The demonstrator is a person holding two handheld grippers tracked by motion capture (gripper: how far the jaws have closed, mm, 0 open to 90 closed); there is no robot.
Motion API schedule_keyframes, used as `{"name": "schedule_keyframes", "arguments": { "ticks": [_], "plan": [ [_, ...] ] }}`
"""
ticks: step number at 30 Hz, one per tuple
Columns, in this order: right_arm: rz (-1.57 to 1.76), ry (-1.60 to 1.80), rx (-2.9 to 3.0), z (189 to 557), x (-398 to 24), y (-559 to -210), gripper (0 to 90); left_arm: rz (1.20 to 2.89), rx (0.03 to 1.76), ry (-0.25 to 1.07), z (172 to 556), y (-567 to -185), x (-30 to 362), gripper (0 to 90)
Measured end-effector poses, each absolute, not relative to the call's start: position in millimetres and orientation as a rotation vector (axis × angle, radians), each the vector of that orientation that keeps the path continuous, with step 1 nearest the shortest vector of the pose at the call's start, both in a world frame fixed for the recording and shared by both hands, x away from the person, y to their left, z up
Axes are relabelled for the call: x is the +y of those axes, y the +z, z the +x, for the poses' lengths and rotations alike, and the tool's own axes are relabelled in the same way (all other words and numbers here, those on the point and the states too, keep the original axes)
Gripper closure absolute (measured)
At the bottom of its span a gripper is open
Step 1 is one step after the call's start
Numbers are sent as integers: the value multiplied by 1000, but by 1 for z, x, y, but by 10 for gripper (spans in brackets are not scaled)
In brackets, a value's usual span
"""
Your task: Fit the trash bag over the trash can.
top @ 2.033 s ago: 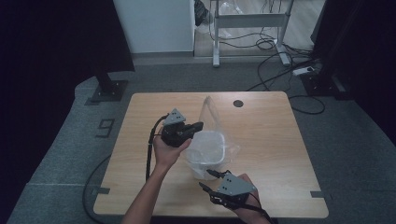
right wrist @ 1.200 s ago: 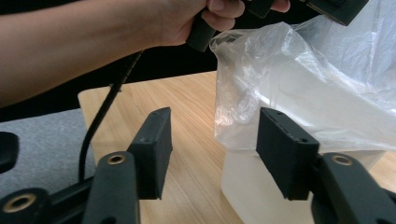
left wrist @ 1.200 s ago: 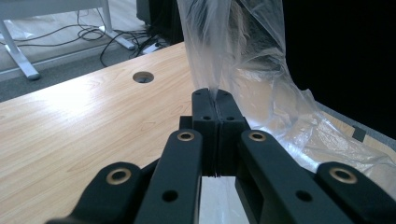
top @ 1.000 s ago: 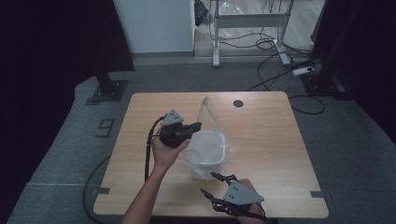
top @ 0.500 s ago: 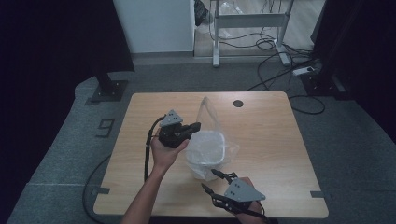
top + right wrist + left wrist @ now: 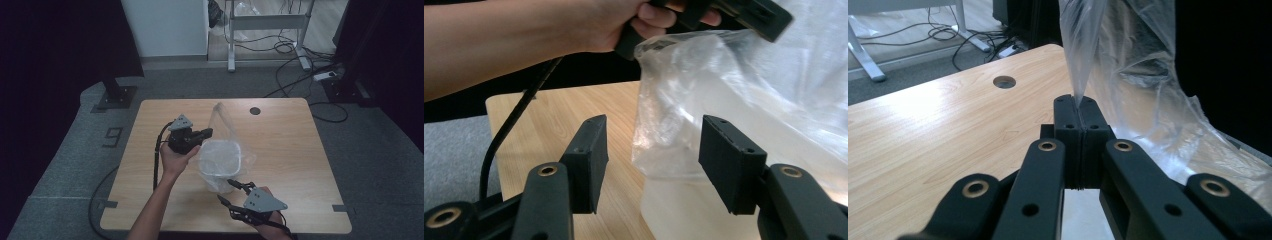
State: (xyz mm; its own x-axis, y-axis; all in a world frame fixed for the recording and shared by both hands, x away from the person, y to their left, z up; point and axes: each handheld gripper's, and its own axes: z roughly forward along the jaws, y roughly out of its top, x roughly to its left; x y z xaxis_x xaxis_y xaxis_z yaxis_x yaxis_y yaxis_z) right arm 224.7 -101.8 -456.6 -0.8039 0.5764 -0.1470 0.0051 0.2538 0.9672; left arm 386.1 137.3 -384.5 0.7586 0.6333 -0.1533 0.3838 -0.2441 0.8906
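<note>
1. Left gripper (image 6: 204, 133): jaws clamped on the edge of the clear plastic bag (image 6: 220, 120), apparently holding it up and open over the white bin (image 6: 222, 159) at mid-table (image 6: 150, 150).
2. Right gripper (image 6: 231, 192): jaws apart, nothing held, just short of the bag's near side, likely lining up a second grip.

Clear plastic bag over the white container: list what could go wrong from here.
1. The left gripper pinches only a thin edge of the clear plastic bag; a pull could slip or tear the film.
2. The right gripper stands open beside the translucent white container; closing might nudge it across the wooden table.
</note>
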Motion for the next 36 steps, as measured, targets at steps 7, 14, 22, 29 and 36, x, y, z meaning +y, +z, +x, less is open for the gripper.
{"name": "schedule_keyframes", "arguments": {
  "ticks": [7,14,22,29,36],
  "plan": [
    [526,1593,2127,238,-92,-465,439,1874,794,269,397,-392,142,897],
    [539,1616,2175,246,-93,-474,439,1864,801,237,410,-402,149,897],
    [529,1690,2242,254,-98,-485,442,1855,827,194,422,-418,155,897],
    [529,1687,2292,256,-96,-496,443,1857,855,190,426,-424,161,897],
    [525,1667,2324,256,-96,-501,443,1852,851,188,432,-431,165,898]
  ]
}}
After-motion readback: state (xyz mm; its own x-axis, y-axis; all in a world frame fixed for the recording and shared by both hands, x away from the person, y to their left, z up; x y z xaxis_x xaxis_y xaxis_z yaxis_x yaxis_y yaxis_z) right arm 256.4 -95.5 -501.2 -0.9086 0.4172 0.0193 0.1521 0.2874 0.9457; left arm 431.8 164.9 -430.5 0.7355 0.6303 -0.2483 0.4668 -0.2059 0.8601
